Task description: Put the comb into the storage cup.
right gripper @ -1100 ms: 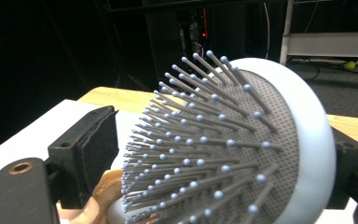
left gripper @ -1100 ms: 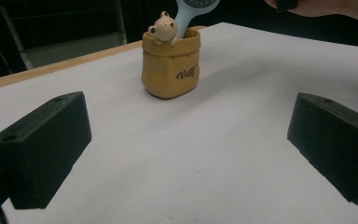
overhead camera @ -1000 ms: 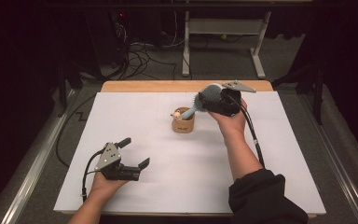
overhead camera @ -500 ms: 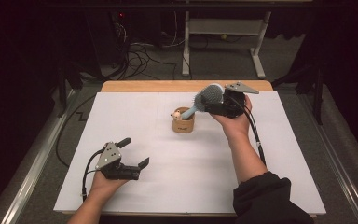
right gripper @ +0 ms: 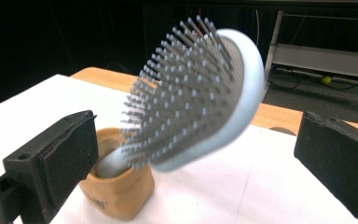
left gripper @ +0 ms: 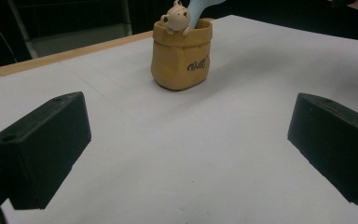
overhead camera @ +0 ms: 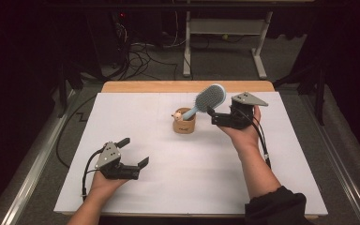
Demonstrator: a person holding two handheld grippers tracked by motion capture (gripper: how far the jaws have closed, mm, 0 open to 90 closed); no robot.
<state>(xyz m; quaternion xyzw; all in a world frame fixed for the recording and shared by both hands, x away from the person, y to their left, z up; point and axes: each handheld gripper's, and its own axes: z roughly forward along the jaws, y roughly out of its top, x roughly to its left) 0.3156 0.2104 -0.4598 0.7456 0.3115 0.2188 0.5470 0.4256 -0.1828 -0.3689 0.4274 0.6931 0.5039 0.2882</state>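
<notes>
High view looks down and forward from the near side; both gripper views sit low and close, sharing the holder [left gripper: 182,58] mid-table.

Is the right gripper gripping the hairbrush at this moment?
No: in the right gripper view the right gripper has its jaws wide apart, clear of the hairbrush, which leans in the pouch-shaped holder.

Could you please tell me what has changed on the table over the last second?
The right hand-held gripper has just opened, let go of the hairbrush and drawn back to the right. The brush leans handle-down in the tan cup. Cup and left hand-held gripper stayed put.
</notes>
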